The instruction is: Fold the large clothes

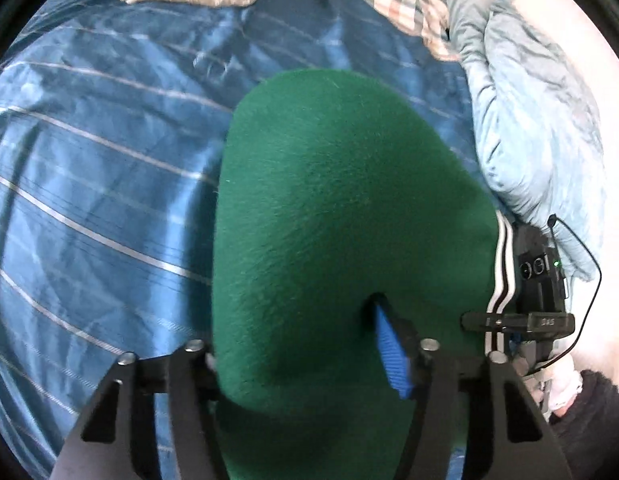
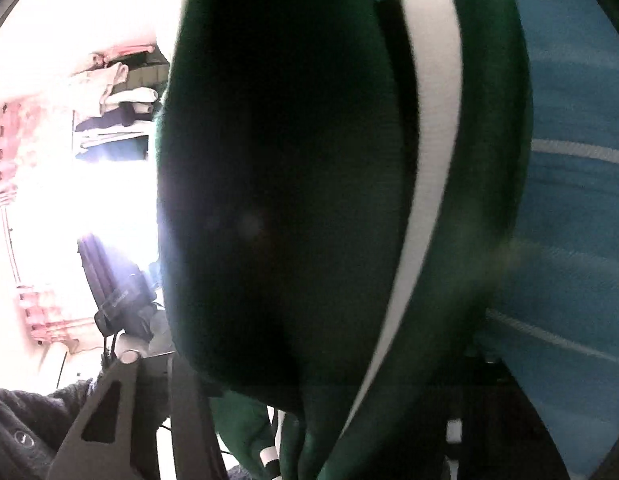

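Mid-fold carry, by my reading: dark green fleece garment with white side stripes (image 1: 333, 208) hangs bunched above the blue striped bed cover (image 1: 89, 160). Left gripper (image 1: 309, 354) pinches a thick fuzzy fold; right gripper (image 2: 329, 360) seems clamped on its striped edge, jaws mostly hidden. Next: lower it onto the cover, spread flat. Pale blue quilt (image 1: 537, 120) lies beyond the garment.
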A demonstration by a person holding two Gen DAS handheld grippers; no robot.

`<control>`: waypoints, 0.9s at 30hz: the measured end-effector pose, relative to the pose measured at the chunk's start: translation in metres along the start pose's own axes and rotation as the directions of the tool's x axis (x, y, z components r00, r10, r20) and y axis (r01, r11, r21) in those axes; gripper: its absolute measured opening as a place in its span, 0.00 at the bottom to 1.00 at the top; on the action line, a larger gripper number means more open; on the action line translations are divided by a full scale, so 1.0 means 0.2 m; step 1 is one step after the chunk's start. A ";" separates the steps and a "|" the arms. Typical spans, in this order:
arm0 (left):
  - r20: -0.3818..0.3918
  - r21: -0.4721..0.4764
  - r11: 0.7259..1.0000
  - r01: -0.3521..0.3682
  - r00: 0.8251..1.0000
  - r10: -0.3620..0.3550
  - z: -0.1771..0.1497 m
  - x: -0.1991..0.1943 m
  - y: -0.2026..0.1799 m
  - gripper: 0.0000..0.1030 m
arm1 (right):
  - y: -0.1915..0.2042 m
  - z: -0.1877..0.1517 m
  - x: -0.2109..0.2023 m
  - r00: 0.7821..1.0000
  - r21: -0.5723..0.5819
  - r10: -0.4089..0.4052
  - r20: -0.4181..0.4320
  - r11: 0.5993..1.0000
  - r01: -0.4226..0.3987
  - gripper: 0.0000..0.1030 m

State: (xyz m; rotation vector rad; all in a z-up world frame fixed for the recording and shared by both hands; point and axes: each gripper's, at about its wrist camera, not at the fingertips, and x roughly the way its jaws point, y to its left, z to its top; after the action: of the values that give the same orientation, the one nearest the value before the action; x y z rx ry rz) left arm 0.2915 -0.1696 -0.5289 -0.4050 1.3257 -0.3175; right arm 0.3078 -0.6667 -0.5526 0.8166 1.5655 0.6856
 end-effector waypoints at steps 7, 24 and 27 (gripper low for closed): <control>0.056 0.050 0.999 0.005 0.998 -0.008 0.13 -0.24 -0.03 0.49 | 0.25 0.06 -0.06 0.996 -0.012 0.057 0.063 0.998 -0.057 0.46; 0.161 0.101 0.992 0.075 0.983 -0.091 1.32 -0.93 0.60 0.49 | 1.55 0.57 0.69 0.985 -0.124 0.004 0.173 0.992 0.018 0.46; 0.176 0.121 0.992 0.042 0.982 -0.063 1.62 -0.95 0.71 0.49 | 1.72 0.83 0.87 0.981 -0.130 0.007 0.194 0.991 0.019 0.46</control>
State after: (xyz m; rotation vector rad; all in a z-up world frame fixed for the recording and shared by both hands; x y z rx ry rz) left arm 0.5647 0.0744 -0.3670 -0.3620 1.1154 -0.3920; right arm 0.5018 -0.3269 -0.4016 0.7568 1.3327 0.6768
